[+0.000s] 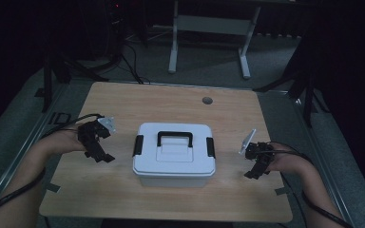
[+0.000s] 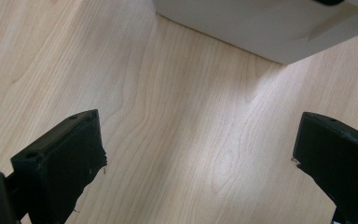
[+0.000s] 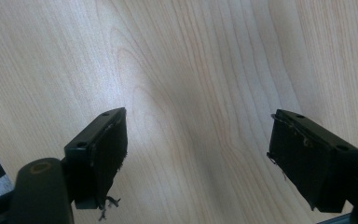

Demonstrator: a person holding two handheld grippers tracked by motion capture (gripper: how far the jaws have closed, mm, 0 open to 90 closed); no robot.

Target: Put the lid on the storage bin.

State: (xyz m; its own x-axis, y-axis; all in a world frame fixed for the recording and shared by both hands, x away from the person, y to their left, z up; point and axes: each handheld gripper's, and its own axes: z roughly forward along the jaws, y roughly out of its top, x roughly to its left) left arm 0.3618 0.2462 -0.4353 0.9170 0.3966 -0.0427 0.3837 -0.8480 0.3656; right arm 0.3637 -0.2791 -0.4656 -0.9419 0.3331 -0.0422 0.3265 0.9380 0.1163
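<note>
Left jaws: standing wide apart with nothing between them, bare wood grain showing in the gap in the left gripper view
Left gripper (image 1: 96, 142): hovering over the desk just to the left of the box, apart from it, its jaws pointing down and toward the box; also seen from its own camera (image 2: 198, 154)
Right jaws: spreading wide as well, gripping nothing, only desk surface lying between them in the right gripper view
Right gripper (image 1: 259, 164): hanging over the desk to the right of the box, clear of its side, jaws angling downward; seen again from its own camera (image 3: 198, 149)
Grey three-cornered plates: sitting on top of each gripper, tilting up toward the far side of the desk
White rectangular plastic storage box (image 1: 174, 154): resting near the middle of the desk between the two grippers, lid on; one pale corner of it (image 2: 261, 28) is showing at the top of the left gripper view
Black carry handle (image 1: 175, 137): lying flat on the lid
Black side latches (image 1: 138, 145): sitting one at each short end of the lid, appearing closed down
Light wooden rectangular desk (image 1: 171, 102): carrying the box, with a small round grey cable port (image 1: 207, 100) near its far edge
Person's forearms: coming in from the bottom corners of the high view, one hand gripping each tool, black cables trailing back along them
Background: a dim room with a white-legged frame (image 1: 209, 38) standing on the floor beyond the desk
</note>
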